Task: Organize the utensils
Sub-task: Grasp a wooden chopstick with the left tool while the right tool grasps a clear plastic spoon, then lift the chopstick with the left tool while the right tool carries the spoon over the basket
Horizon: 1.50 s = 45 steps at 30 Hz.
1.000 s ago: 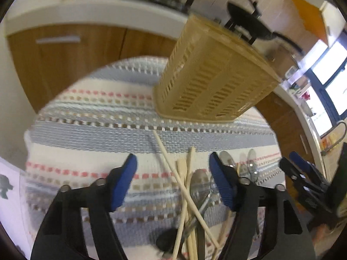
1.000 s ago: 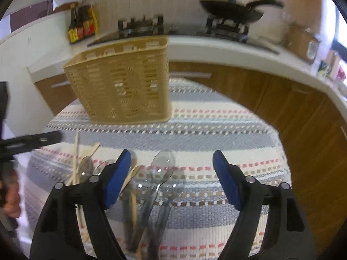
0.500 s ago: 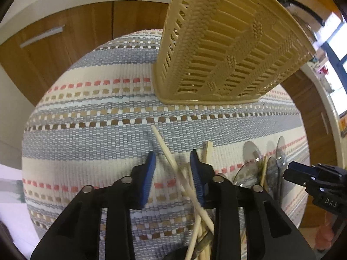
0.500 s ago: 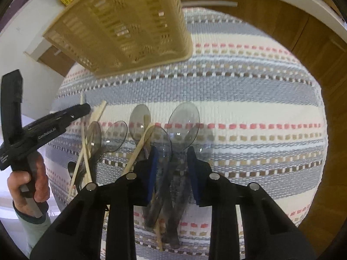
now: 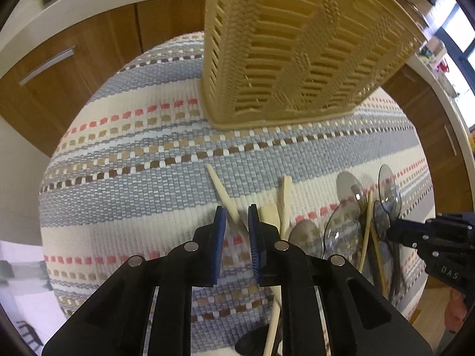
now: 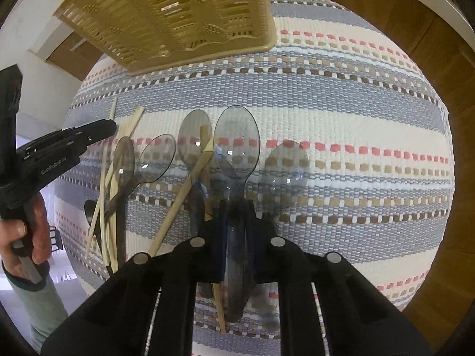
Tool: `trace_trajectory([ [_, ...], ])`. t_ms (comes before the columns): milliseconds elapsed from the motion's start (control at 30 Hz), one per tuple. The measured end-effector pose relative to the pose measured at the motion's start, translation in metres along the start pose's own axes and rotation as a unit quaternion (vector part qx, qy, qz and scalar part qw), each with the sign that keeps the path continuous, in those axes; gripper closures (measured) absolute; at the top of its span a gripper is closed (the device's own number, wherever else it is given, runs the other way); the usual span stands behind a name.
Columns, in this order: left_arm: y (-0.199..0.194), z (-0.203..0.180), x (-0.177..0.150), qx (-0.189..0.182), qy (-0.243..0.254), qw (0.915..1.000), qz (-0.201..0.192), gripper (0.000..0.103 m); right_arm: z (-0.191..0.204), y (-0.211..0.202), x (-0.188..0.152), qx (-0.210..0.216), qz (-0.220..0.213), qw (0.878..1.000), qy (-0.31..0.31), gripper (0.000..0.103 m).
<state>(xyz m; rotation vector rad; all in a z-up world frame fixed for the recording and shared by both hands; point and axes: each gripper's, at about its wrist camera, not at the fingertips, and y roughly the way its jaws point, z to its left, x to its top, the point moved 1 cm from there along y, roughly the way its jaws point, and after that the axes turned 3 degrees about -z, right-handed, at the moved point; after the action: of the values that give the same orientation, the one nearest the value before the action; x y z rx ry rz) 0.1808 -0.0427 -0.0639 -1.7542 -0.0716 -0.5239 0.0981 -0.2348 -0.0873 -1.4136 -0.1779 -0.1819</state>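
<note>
A tan slotted basket (image 5: 299,44) stands on a striped woven mat (image 5: 133,160); it also shows in the right wrist view (image 6: 178,14). Several pale chopsticks and smoky clear plastic spoons lie in a loose pile in front of it. My left gripper (image 5: 237,212) is shut on a chopstick (image 5: 221,188) lying on the mat. My right gripper (image 6: 236,207) is shut on the handle of a clear spoon (image 6: 236,139), whose bowl points at the basket. The left gripper (image 6: 98,129) shows at the left of the right wrist view, over the chopsticks (image 6: 104,184).
Other spoons (image 6: 286,164) (image 6: 156,157) lie either side of the held one. Wooden cabinet fronts (image 5: 74,68) and a white counter edge ring the mat. The right gripper (image 5: 439,237) shows at the right edge of the left wrist view.
Both grippers came down onto the pile and closed from wide open: the left on a chopstick, the right on a spoon handle. The basket now looms closer in both views.
</note>
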Motion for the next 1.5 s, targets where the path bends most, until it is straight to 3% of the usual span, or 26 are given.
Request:
trace_trajectory([
  [133,-0.002,-0.009,-0.003,0.013,0.015,0.9998,0.005,0.09,0.003,-0.004,-0.003,-0.002,-0.01,1.0,-0.014,0.093],
  [200,-0.002,-0.02,-0.005,0.024,0.024,0.9994,-0.002,0.096,0.002,-0.012,-0.008,0.01,-0.019,1.0,-0.015,0.093],
  [300,-0.004,-0.025,-0.011,0.014,0.025,0.9995,-0.013,0.099,-0.004,-0.034,-0.02,0.026,-0.04,0.999,-0.02,0.093],
  [433,-0.026,-0.024,-0.016,-0.024,0.013,0.9975,-0.066,0.099,-0.005,-0.054,-0.023,0.049,-0.073,0.996,-0.024,0.093],
  [567,-0.068,-0.011,-0.022,-0.069,-0.005,0.9884,-0.135,0.099,-0.01,-0.086,-0.03,0.07,-0.126,0.989,-0.039,0.093],
  [700,-0.115,-0.006,-0.024,-0.098,-0.007,0.9713,-0.216,0.099,-0.01,-0.12,-0.029,0.088,-0.195,0.975,-0.056,0.093],
  [900,-0.186,-0.004,-0.021,-0.127,-0.006,0.9273,-0.352,0.099,0.013,-0.163,-0.017,0.099,-0.298,0.945,-0.091,0.093],
  [1200,-0.232,-0.018,0.031,-0.123,-0.004,0.8672,-0.482,0.099,0.021,-0.209,0.04,0.085,-0.428,0.895,-0.092,0.093],
  [1400,-0.227,-0.031,0.062,-0.103,-0.007,0.8413,-0.531,0.099,0.013,-0.207,0.085,0.069,-0.467,0.877,-0.087,0.093],
  [1500,-0.211,-0.036,0.076,-0.084,-0.005,0.8369,-0.541,0.099,0.008,-0.196,0.102,0.056,-0.478,0.872,-0.089,0.093],
])
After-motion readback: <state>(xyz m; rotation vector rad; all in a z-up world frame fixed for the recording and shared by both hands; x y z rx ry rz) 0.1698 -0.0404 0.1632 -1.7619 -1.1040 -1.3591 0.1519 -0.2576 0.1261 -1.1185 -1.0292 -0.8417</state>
